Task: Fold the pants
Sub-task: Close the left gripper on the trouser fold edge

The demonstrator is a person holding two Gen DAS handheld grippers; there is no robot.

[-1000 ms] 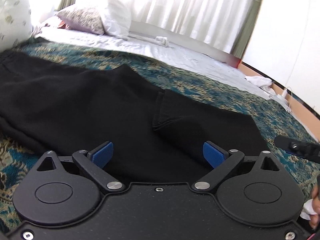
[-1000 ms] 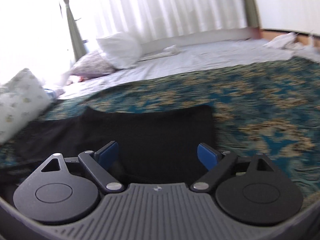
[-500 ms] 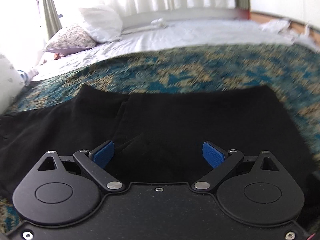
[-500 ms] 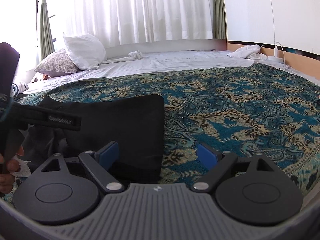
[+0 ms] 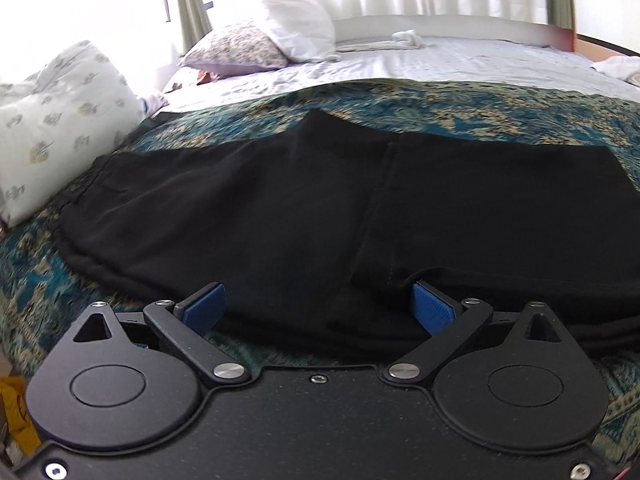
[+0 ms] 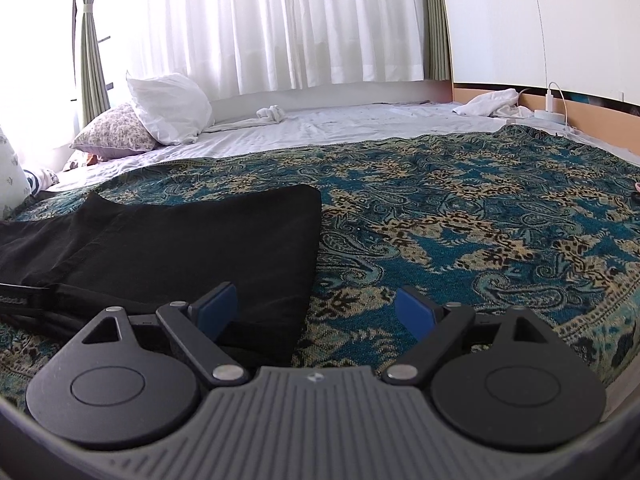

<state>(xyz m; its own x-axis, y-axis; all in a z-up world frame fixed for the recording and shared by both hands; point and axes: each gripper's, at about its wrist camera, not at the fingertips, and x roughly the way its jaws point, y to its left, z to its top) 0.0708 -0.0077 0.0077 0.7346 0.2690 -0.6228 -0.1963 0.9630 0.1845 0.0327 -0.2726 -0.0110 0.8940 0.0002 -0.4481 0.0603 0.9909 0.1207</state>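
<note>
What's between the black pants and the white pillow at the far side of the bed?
In the right wrist view, patterned teal bedspread, then white sheet, lie between the black pants and white pillow.

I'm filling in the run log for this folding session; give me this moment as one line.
task: fold pants | black pants: flat on patterned bedspread | left gripper: open, empty | right gripper: open, empty, over pants' right edge

Bright daylight is pouring through white curtains (image 6: 280, 20) across the top of the frame, with green drapes (image 6: 90, 48) hanging at upper left. A bed (image 6: 340, 124) in white sheets is filling the middle, a teal paisley bedspread (image 6: 480, 220) lying over it, pillows (image 6: 168, 108) sitting at left, white wall (image 6: 540, 20) at upper right.
</note>
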